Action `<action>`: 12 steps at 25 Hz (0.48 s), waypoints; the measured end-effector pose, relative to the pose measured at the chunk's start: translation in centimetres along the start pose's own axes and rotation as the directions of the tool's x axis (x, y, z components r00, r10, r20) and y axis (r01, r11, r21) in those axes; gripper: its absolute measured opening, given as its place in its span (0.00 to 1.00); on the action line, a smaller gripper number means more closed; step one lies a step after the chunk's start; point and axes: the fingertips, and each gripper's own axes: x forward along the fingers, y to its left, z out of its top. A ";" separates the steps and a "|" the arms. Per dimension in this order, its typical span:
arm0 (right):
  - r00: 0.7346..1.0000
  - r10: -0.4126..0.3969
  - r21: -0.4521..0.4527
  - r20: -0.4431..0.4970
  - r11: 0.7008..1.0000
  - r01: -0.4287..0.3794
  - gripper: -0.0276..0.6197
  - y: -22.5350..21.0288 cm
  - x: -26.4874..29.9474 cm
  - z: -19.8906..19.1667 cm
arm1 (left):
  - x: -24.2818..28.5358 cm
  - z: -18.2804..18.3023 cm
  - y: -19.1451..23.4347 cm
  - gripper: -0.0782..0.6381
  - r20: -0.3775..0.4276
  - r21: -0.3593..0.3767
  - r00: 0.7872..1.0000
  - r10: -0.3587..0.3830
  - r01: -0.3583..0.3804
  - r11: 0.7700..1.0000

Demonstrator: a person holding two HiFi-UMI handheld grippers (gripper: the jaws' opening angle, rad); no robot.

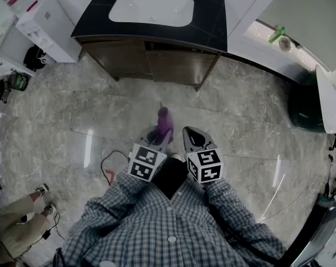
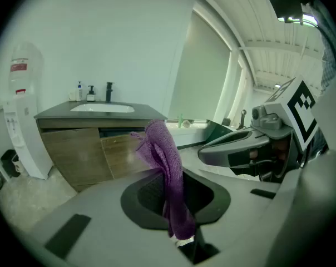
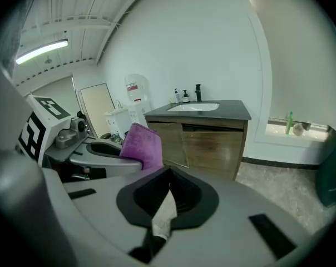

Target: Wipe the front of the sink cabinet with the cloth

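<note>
**A:** Start nearest. What are the tools doing?

**B:** The left tool (image 1: 159, 133) is pinching the purple cloth (image 2: 163, 149). The jaws are clamped on its lower part, and the rest stands up in a bunched fold above them. The right tool (image 1: 190, 133) sits just beside it on the right. Its jaws are drawn nearly together with only a pale sliver between them, and I can make out nothing gripped there.

**A:** So the cloth is in hand. Is it anywhere near the wood?

**B:** No. Both tools are held close in front of the person's checked shirt (image 1: 168, 227), and a stretch of marble floor (image 1: 90, 121) lies between them and the sink cabinet (image 1: 157, 64). The cloth touches nothing but the left tool.

**A:** And the cabinet itself?

**B:** It stands at the far side, with brown wooden fronts under a dark top that holds a white basin (image 1: 151, 9). I can't see streaks or wet patches on the panels, though they're too small and distant to be sure.

**A:** Your reading of progress?

**B:** The cloth is picked up, and that's all that is done. I'd say the wiping hasn't begun. What's left is to close the gap, press the cloth to the front and work across both panels.
</note>
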 end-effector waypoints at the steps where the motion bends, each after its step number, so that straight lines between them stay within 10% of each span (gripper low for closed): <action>1: 1.000 -0.001 0.001 -0.001 1.000 0.001 0.07 0.0 0.0 -0.1 | 0.0 0.0 0.0 0.18 0.000 -0.001 1.000 0.001 -0.001 1.000; 12: 1.000 -0.010 0.020 0.002 1.000 0.010 0.07 -0.1 -0.1 -0.5 | 0.0 -0.7 0.1 0.18 -0.004 0.000 1.000 0.008 -0.008 1.000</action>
